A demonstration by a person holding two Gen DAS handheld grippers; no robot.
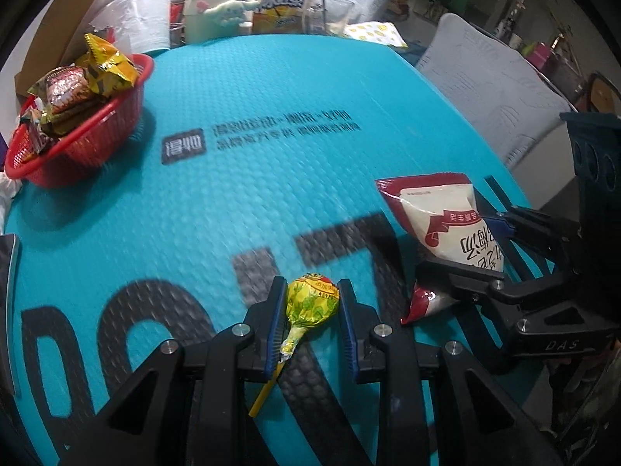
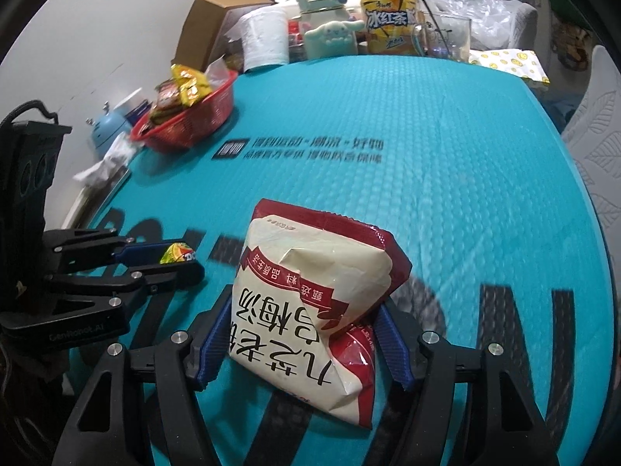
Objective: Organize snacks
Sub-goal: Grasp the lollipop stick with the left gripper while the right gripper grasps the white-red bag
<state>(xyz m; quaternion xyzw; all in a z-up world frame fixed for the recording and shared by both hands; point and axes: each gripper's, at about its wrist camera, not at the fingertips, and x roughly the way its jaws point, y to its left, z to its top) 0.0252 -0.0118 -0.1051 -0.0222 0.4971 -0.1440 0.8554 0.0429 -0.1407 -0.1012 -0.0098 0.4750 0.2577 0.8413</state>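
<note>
My right claw (image 2: 306, 345) clamps the red-and-white snack pouch (image 2: 310, 295) above the teal mat (image 2: 465, 178). My left claw (image 1: 312, 326) pinches the yellow lollipop (image 1: 312, 301). Red basket (image 1: 73, 143) of snacks sits far-left.

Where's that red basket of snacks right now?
The red basket sits at the far left of the teal mat in both views, well beyond the lollipop.

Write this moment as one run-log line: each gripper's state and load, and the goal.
left gripper: shut on lollipop | right gripper: shut on pouch | goal: red basket, already holding snacks
</note>
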